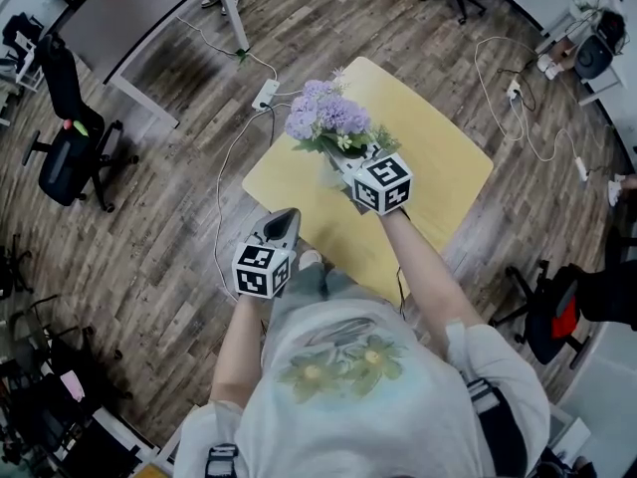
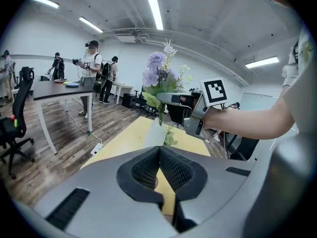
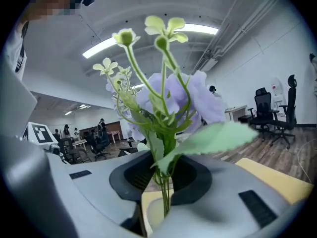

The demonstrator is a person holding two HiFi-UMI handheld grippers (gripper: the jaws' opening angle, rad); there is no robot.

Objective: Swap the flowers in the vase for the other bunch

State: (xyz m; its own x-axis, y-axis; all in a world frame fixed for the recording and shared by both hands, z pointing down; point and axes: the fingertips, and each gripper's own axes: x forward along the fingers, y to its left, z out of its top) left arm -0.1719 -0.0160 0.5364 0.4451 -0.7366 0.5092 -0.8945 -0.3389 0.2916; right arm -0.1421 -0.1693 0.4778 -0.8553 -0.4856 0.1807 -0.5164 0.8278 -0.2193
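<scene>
A bunch of purple flowers (image 1: 325, 118) with green leaves stands over the middle of the yellow table (image 1: 438, 167). My right gripper (image 1: 345, 163) is shut on its thin green stems, which pass between the pads in the right gripper view (image 3: 166, 182), under the blooms (image 3: 183, 95). Beneath the bunch a pale translucent vase (image 1: 329, 174) stands on the table, with the stem ends at its mouth (image 2: 152, 133). The left gripper (image 1: 283, 219) hovers at the table's near-left edge, apart from the vase, shut and empty (image 2: 159, 155). From there I see the bunch (image 2: 159, 76) and the right gripper (image 2: 173, 98).
A dark desk (image 1: 129, 18) and a black office chair (image 1: 70, 137) stand at the far left. A power strip (image 1: 267, 93) with cables lies on the wooden floor beyond the table. Another chair (image 1: 557, 312) is at the right. Several people (image 2: 91, 68) stand far off.
</scene>
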